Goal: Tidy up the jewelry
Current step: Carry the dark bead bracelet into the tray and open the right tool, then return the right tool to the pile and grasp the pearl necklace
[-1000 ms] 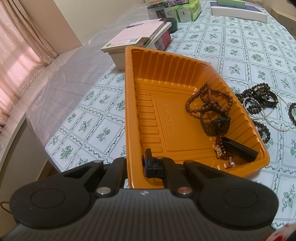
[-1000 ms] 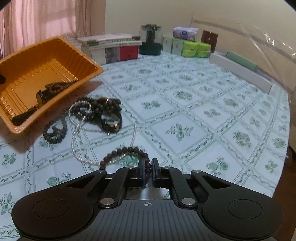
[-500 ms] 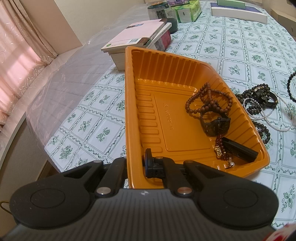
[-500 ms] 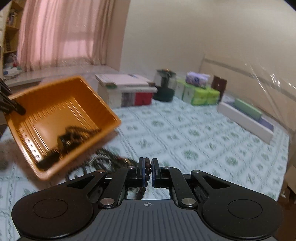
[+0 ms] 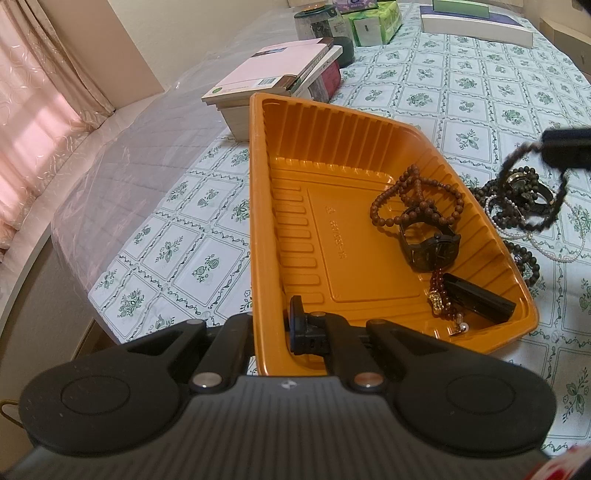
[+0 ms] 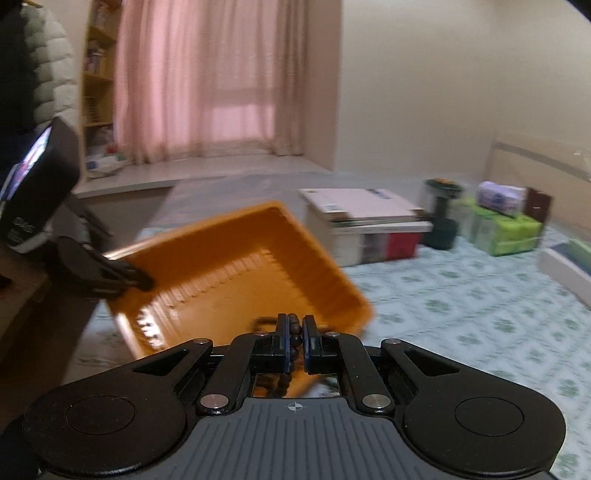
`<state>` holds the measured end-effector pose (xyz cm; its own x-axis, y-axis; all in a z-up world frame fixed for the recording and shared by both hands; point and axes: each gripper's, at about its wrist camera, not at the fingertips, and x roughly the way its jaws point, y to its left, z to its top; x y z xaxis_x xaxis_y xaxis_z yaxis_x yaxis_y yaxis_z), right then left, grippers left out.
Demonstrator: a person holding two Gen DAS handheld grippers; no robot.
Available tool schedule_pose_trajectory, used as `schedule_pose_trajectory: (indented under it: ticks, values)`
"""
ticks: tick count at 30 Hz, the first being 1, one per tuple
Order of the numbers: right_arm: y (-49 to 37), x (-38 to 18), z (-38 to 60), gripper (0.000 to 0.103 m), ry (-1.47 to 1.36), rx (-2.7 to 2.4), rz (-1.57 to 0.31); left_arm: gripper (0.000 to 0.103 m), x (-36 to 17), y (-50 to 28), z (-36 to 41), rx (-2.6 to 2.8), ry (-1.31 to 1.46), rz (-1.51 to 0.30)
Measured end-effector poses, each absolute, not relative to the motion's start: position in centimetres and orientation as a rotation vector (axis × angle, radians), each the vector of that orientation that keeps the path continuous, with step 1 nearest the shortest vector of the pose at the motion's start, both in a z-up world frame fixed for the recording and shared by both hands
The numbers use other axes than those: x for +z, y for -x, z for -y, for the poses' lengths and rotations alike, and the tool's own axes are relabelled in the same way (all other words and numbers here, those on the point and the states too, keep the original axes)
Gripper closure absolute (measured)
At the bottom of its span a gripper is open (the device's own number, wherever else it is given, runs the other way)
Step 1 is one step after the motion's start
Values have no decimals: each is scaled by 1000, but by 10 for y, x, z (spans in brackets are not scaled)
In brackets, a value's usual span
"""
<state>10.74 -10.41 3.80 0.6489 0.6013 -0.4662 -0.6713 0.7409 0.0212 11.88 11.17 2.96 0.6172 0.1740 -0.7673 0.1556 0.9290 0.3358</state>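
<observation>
My left gripper (image 5: 271,325) is shut on the near left rim of an orange plastic tray (image 5: 295,221) and tilts it up. The tray holds a brown bead necklace (image 5: 415,199), a black watch (image 5: 430,247), a reddish bead string (image 5: 439,291) and a black bar (image 5: 478,301). My right gripper (image 6: 294,341) is shut on a dark bead bracelet (image 6: 293,338); it hangs in the air at the right of the left wrist view (image 5: 546,218), above the jewelry pile (image 5: 517,195) on the tablecloth. The tray also shows in the right wrist view (image 6: 236,273).
A stack of books (image 5: 280,81) stands just behind the tray. A dark jar (image 5: 321,22), green tissue packs (image 5: 373,22) and flat boxes (image 5: 476,22) stand at the table's far end. The table's left edge (image 5: 74,229) drops off to the floor.
My right gripper has lifted the dark bead bracelet off the tablecloth and swung left, up toward the tray. My left gripper and the tray have not moved.
</observation>
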Motion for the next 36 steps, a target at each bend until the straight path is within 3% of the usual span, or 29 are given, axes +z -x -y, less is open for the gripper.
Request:
schedule_pose_trajectory:
  ticks: [25, 30, 36]
  values:
    - [-113, -2, 48, 95, 154, 894, -630, 101, 29, -119, -112, 10, -391, -911]
    - [-113, -1, 61, 72, 111, 857, -627, 101, 28, -119, -112, 10, -391, -911]
    - [-112, -2, 99, 70, 77, 738, -630, 101, 28, -119, -112, 10, -391, -911]
